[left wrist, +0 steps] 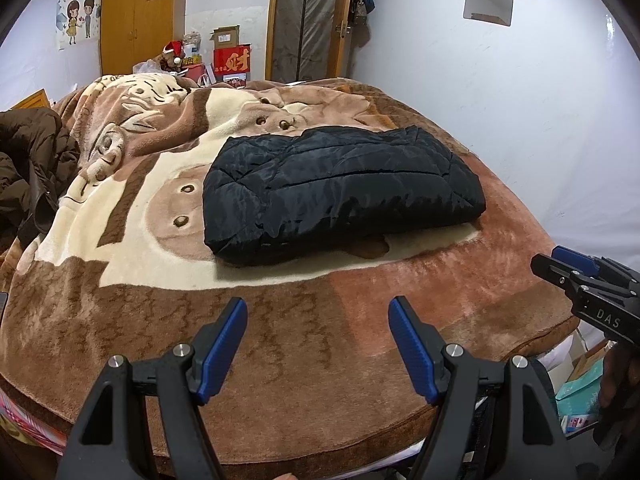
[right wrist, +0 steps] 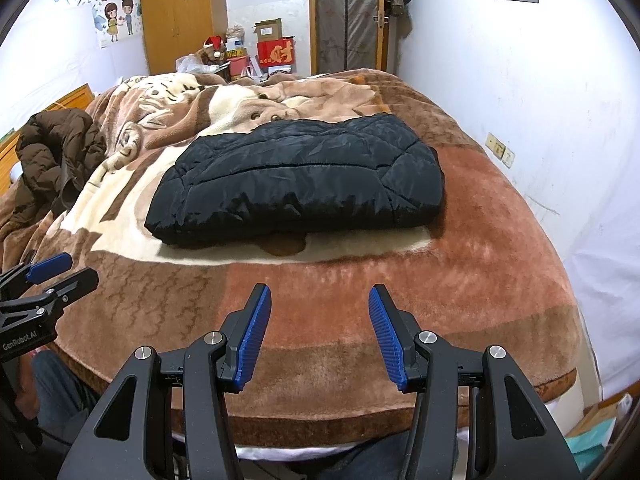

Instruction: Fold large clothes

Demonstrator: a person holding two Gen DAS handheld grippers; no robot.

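Observation:
A black quilted jacket (left wrist: 340, 192) lies folded into a compact rectangle on the brown and cream blanket (left wrist: 280, 340) of the bed; it also shows in the right wrist view (right wrist: 296, 180). My left gripper (left wrist: 318, 306) is open and empty, held over the bed's near edge, well short of the jacket. My right gripper (right wrist: 320, 292) is open and empty, also over the near edge. The right gripper shows at the right edge of the left wrist view (left wrist: 560, 264). The left gripper shows at the left edge of the right wrist view (right wrist: 60, 268).
A crumpled brown puffer jacket (right wrist: 56, 152) lies at the bed's left side. The white wall (right wrist: 520, 100) runs along the right of the bed. Boxes (left wrist: 580, 384) sit on the floor at the lower right. A wardrobe (right wrist: 180, 12) and stacked boxes (right wrist: 272, 48) stand behind the bed.

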